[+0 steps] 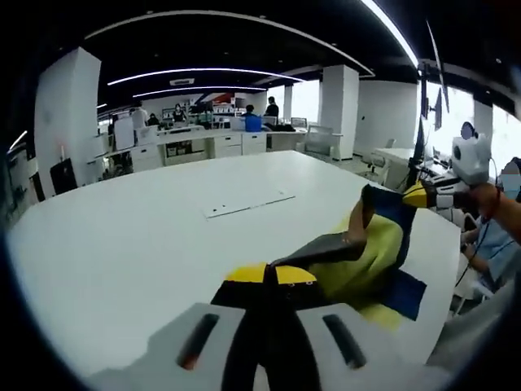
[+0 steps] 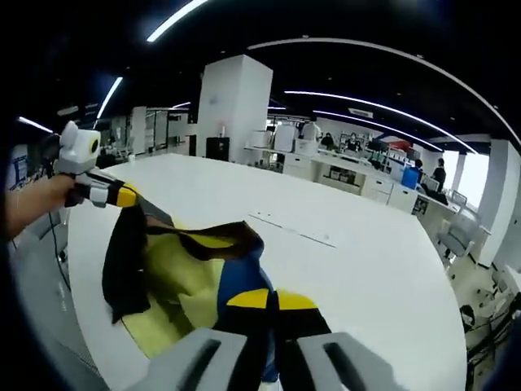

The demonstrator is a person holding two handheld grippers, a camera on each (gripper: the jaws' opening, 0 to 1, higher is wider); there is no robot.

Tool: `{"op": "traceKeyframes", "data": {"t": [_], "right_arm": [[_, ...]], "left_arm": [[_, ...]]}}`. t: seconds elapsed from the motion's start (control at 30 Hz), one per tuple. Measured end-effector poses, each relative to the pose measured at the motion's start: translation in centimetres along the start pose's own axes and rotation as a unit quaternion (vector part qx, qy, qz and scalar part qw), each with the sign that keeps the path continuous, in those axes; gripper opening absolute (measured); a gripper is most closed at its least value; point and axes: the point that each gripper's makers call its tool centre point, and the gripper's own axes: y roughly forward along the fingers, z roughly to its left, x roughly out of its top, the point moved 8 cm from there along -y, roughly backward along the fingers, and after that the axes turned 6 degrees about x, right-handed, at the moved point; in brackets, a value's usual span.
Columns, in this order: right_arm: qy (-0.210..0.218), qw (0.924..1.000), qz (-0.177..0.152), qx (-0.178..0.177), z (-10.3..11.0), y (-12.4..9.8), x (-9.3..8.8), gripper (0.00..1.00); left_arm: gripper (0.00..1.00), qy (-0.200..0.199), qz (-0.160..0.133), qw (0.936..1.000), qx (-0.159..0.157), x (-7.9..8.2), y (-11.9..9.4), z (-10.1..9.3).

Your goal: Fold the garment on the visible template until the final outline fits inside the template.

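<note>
A garment of yellow-green cloth with blue and black panels hangs stretched between both grippers above the white table. My left gripper is shut on a black part of it at the bottom of the left gripper view. In that view my right gripper pinches the far end at the right. In the right gripper view my right gripper is shut on the blue part of the garment. The left gripper holds the black corner at the left there. The lower folds sag to the table.
A flat white rectangular plate lies in the table's middle. The table's edge runs close beside the garment. A person's hand holds the right gripper. Desks, pillars, chairs and several people stand at the back of the office.
</note>
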Motion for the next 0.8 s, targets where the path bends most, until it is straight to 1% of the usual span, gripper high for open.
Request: {"op": "traceKeyframes", "data": {"t": [0.07,0.13,0.23,0.27,0.33,0.4,0.5,0.53,0.57,0.63,0.7,0.73,0.77,0.8], "right_arm": [[-0.004,0.9999,-0.009,-0.004,-0.7,0.5,1.0,0.0],[0.001,0.9998,-0.019,-0.006,-1.4,1.1,1.8,0.0],[0.011,0.9995,-0.026,-0.013,-2.5,2.3,2.4,0.0],[0.021,0.9993,-0.025,-0.017,-3.0,2.8,2.6,0.0],[0.028,0.999,-0.028,-0.019,-3.5,3.5,2.8,0.0],[0.045,0.9982,-0.033,-0.022,-4.0,4.5,3.1,0.0],[0.046,0.998,-0.031,-0.031,-4.7,6.1,3.1,0.0],[0.045,0.998,-0.031,-0.033,-4.9,6.6,3.1,0.0],[0.047,0.9978,-0.029,-0.037,-5.2,7.3,2.9,0.0],[0.054,0.9974,-0.025,-0.041,-5.8,8.2,2.6,0.0],[0.063,0.9966,-0.017,-0.05,-6.4,9.3,2.2,0.0],[0.066,0.9963,-0.016,-0.053,-6.6,9.7,2.0,0.0],[0.068,0.996,-0.017,-0.056,-6.8,10.1,1.9,0.0],[0.079,0.995,-0.014,-0.059,-7.3,10.9,1.5,0.0]], "left_arm": [[0.0,0.0,-0.003,1.0,0.005,1.1,0.5,0.5],[0.0,-0.005,-0.011,0.9999,0.007,1.9,1.1,1.0],[0.0,-0.019,-0.015,0.9997,0.009,2.4,2.3,1.6],[0.0,-0.021,-0.017,0.9996,0.01,2.5,2.7,1.7],[0.0,-0.023,-0.016,0.9995,0.01,2.6,3.8,1.9],[0.0,-0.018,-0.018,0.9995,0.021,2.5,4.7,2.1],[0.0,-0.006,-0.013,0.9989,0.044,2.2,6.2,2.3],[0.0,-0.006,-0.013,0.9989,0.046,2.2,6.4,2.3],[0.0,-0.007,-0.011,0.9987,0.049,1.9,7.1,2.5],[0.0,-0.023,-0.013,0.9983,0.052,1.5,8.2,2.7],[0.0,-0.036,-0.006,0.998,0.051,1.2,9.1,2.8],[0.0,-0.028,-0.009,0.9981,0.054,1.1,9.6,2.8],[0.0,-0.001,-0.014,0.9979,0.063,1.2,9.9,3.0],[0.0,0.022,-0.004,0.9971,0.073,0.9,10.5,3.1]]}}
